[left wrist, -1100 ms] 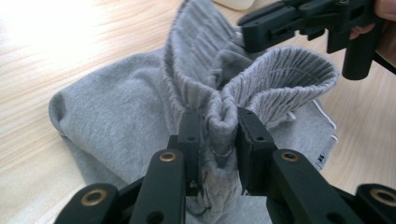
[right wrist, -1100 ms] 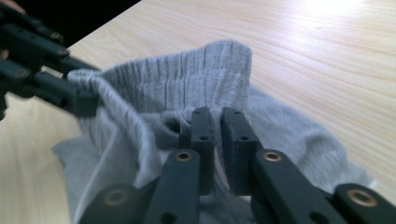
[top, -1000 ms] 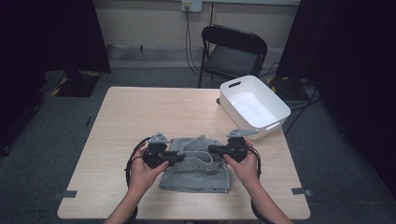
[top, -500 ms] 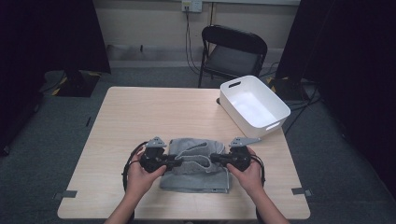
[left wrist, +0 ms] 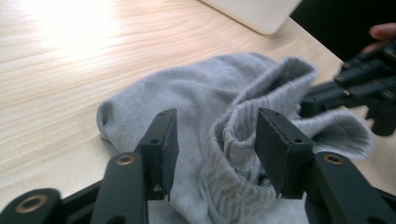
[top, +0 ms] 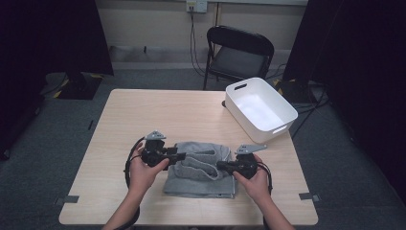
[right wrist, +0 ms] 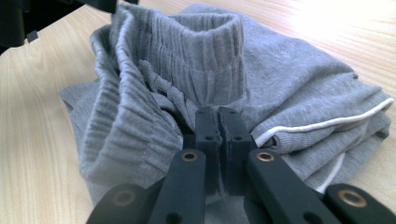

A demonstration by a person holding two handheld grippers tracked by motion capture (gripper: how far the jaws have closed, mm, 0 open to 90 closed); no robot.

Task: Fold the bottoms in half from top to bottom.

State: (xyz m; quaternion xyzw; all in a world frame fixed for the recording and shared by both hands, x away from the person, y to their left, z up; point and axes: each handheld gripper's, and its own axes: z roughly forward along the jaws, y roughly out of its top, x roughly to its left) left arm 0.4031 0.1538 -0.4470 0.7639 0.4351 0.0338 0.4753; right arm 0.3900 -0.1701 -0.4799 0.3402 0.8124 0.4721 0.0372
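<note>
While pinching a ribbed fold of the grey garment (right wrist: pixel 187 93) on the near table (top: pixel 143 110), right gripper (right wrist: pixel 219 122) clamped shut as anchor; left gripper (left wrist: pixel 215 140) half open, just releasing, fabric loose between jaws.

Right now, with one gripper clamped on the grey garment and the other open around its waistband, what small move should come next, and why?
Probably draw the left gripper back clear: its jaws have just been opening, pads off the ribbed waistband, while the right gripper pinches the grey garment.
</note>
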